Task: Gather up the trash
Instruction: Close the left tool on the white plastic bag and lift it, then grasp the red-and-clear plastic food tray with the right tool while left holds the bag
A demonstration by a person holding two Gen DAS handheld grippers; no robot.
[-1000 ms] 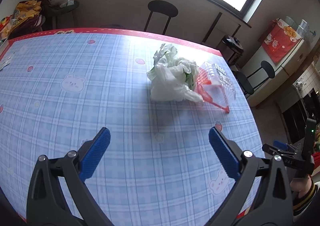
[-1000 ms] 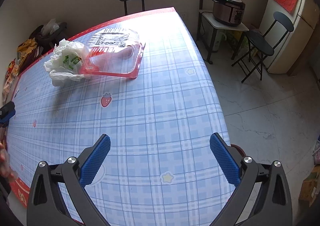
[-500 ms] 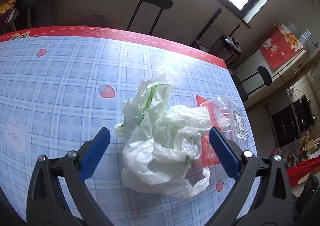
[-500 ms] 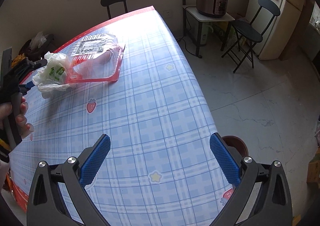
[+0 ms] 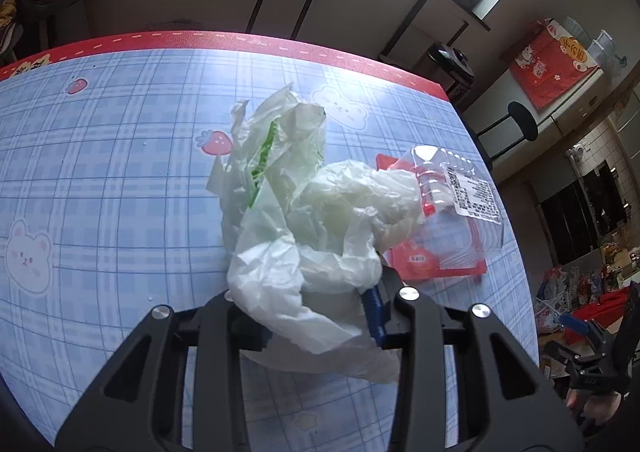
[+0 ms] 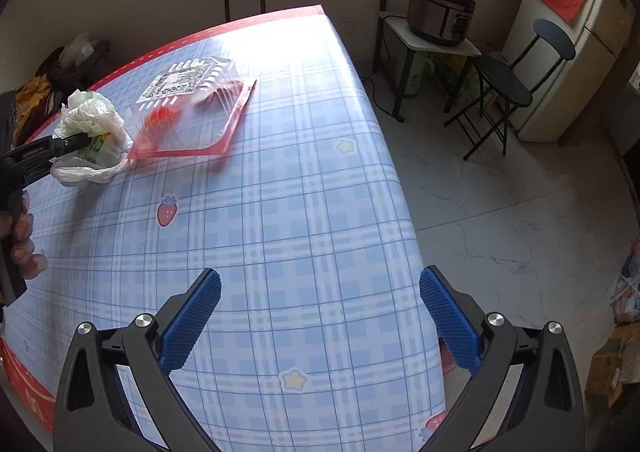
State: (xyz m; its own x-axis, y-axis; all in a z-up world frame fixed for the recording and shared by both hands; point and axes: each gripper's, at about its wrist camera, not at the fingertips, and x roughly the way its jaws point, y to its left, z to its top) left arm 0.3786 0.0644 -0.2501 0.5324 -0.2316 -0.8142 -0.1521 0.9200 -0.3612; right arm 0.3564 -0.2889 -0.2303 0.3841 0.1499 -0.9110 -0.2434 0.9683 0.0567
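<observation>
My left tool (image 5: 308, 316) is pinching the crumpled white plastic bag (image 5: 304, 219) just ahead of its tips, on the checked bench (image 5: 100, 179). Touching the bag's far right side, a clear plastic clamshell box (image 5: 448, 211) is waiting. My right tool (image 6: 320, 316) is hanging spread and empty, well apart. I am judging this the pickup step; next, lifting the bag clear.

The desk (image 6: 304, 211) carries a blue plaid cover with a red border, printed with bears, strawberries and stars. A crumpled white plastic bag (image 5: 304, 228) lies on it. Touching the bag at its 3 o'clock side lies a clear plastic tray with red base (image 5: 448, 219).
</observation>
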